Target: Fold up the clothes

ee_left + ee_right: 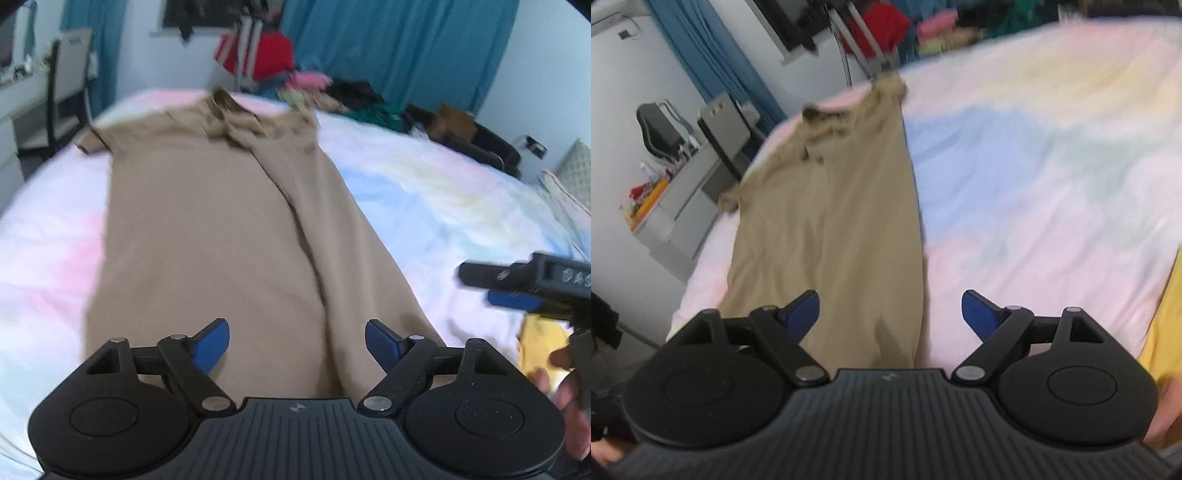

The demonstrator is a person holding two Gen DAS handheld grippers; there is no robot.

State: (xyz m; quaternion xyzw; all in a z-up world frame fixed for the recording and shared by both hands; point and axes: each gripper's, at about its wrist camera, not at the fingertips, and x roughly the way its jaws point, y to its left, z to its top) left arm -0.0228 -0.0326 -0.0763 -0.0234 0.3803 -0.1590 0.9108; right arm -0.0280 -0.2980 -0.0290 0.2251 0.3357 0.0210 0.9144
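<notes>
**Kid:** Bed (424,192) first, it's the biggest thing! It has a sheet with pink, blue and yellow patches.

**Helper:** Yes. And on it lies the tan shirt (221,229), spread long. Its collar is up by the far edge of the bed and its bottom hem is by the near edge. One side is already folded over the middle.

**Kid:** What about the left gripper (297,343)?

**Helper:** Its blue fingers (212,345) are spread wide, with nothing in them. It hangs above the shirt's hem. The right gripper (890,314) is the same: wide open, empty, above the folded side near the hem.

**Kid:** What could go wrong?

**Helper:** I think the folded flap could slide back open, since nothing holds it. A grab could also pinch the sheet along with the shirt and drag it into a bunch.
</notes>
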